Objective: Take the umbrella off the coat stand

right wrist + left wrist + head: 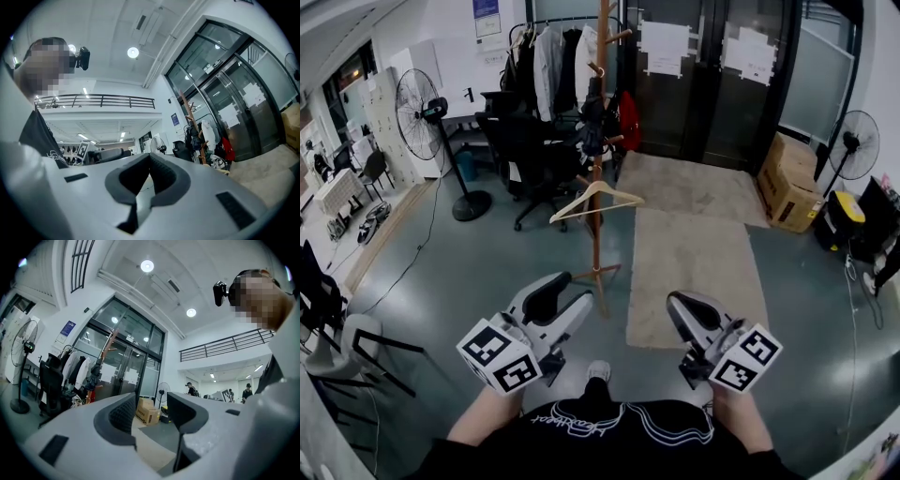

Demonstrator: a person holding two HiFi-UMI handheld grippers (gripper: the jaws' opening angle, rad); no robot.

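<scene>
Grey floor runs out ahead to glass doors, with the coat stand (598,234) upright beside a beige rug (694,262). A dark folded umbrella (593,124) hangs high on the stand's pole, above a wooden hanger (596,197). It sits at about 12 o'clock from the left gripper (572,292) and 11 o'clock from the right gripper (680,305), well apart from both. The left gripper's (151,404) jaws stand apart with nothing between them. The right gripper's (150,161) jaws are closed together, empty.
</scene>
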